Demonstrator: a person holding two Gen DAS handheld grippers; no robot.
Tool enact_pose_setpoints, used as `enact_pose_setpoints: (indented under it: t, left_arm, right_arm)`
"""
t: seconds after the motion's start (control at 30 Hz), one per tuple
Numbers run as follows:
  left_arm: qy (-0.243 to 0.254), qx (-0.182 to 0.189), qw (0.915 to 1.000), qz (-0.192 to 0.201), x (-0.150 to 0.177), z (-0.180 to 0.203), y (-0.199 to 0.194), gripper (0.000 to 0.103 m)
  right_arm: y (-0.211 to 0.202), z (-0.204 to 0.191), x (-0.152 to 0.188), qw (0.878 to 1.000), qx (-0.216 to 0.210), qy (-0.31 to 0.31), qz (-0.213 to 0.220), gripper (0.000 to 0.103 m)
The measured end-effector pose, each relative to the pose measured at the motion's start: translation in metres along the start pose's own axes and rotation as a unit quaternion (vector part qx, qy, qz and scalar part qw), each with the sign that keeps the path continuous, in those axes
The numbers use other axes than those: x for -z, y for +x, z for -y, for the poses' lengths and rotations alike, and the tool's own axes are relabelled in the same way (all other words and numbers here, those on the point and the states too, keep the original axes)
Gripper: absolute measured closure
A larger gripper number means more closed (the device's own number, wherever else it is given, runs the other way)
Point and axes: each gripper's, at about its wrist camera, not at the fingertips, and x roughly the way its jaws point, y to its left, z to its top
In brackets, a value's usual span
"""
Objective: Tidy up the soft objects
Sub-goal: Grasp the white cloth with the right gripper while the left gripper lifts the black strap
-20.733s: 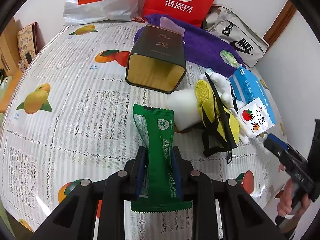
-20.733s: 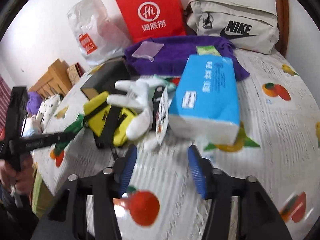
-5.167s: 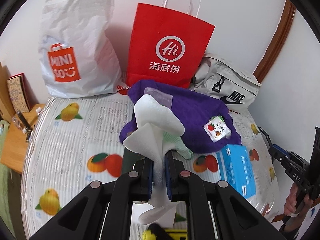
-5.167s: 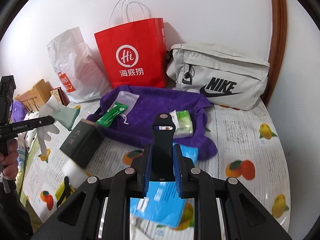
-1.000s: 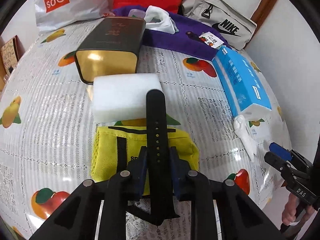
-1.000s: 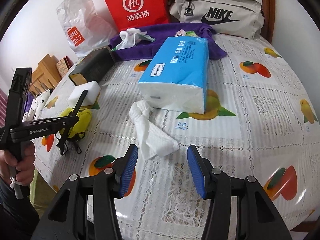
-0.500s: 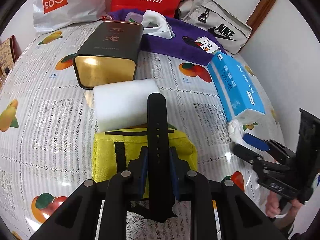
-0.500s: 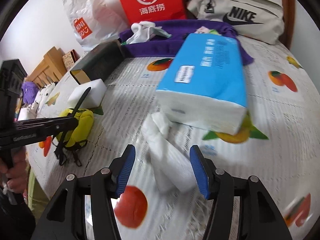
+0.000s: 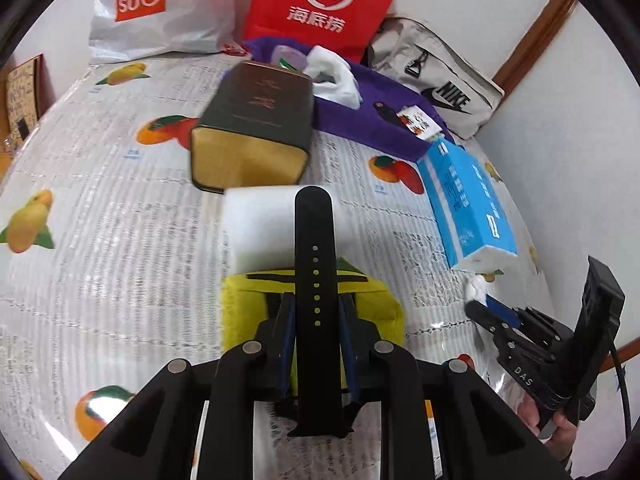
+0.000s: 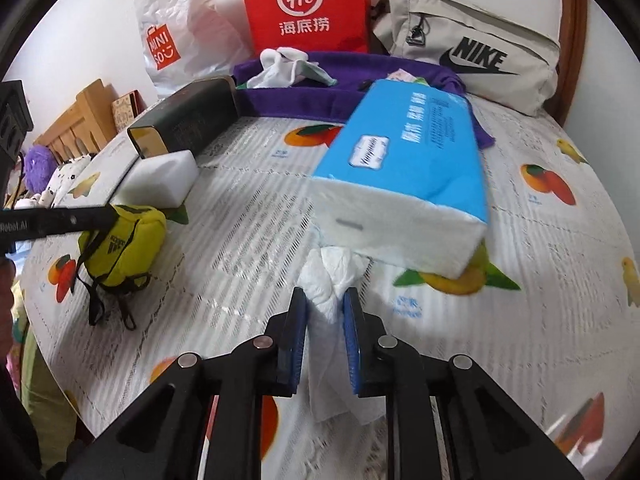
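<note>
Crumpling between blue pads, white tissue (image 10: 326, 280) twists

A bed (image 10: 256, 240) under a fruit-print cover carries a purple towel (image 10: 292, 100) at twelve o'clock, a dark box (image 10: 188, 120) and white foam block (image 10: 164, 178) at ten, a yellow pouch (image 10: 124, 246) at nine, and a blue tissue pack (image 10: 404, 168) at centre.

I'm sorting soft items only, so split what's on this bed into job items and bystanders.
Job items: black strap in left gripper; white tissue wad in right gripper, jaws just closed on it; yellow pouch; white sponge block; purple towel.

Bystanders: dark tin box; shopping bags.
</note>
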Motion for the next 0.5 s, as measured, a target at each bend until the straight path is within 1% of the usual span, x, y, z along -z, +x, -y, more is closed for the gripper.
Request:
enact_pose_setpoints:
  t: [0.1,0.27,0.5]
  left_arm:
    - [-0.017,-0.004,0.9998,0.002,-0.002,-0.012,-0.007,0.083]
    - [-0.031,-0.015,0.9994,0.004,-0.003,-0.024,-0.012,0.083]
    - [-0.036,-0.023,0.9990,0.016,-0.008,-0.028,-0.022,0.083]
  right_arm:
    - [-0.005,0.004,0.002,1.000,0.004,0.006,-0.001,0.085]
    - [-0.014,0.008,0.004,1.000,0.012,0.012,0.000,0.085]
    - [-0.037,0.008,-0.007,1.000,0.015,0.014,0.018,0.085]
